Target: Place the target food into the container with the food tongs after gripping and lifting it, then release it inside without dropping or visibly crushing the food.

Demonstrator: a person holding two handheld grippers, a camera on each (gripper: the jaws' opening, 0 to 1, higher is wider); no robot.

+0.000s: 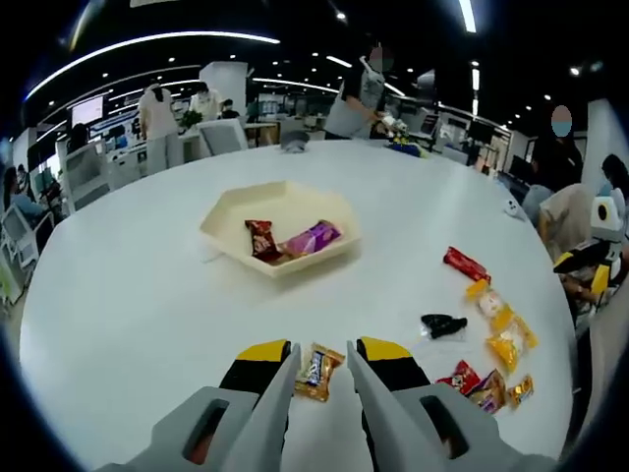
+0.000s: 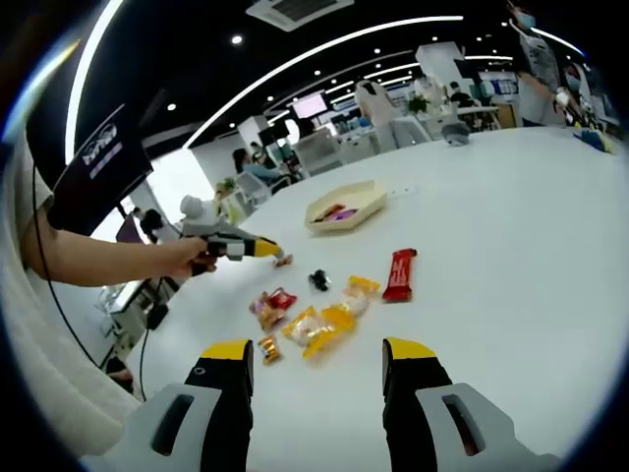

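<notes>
A cream hexagonal tray (image 1: 228, 218) sits mid-table holding a red-brown packet (image 1: 260, 239) and a purple packet (image 1: 313, 239). My left gripper (image 1: 324, 351) is low over the near table, its yellow-tipped jaws closed against the sides of a small orange snack packet (image 1: 318, 371). In the right gripper view a hand holds that left gripper (image 2: 278, 257) with the packet (image 2: 284, 261) at its tip, short of the tray (image 2: 366, 195). My right gripper (image 2: 316, 359) stands open and holds nothing, nearer than the loose snacks.
Loose snacks lie right of the tray: a red packet (image 1: 465, 264), a black item (image 1: 443, 324), yellow packets (image 1: 506, 334), more red and gold ones (image 1: 477, 383). People stand and sit beyond the round white table (image 1: 128, 295). An arm (image 2: 108, 261) reaches in from the left.
</notes>
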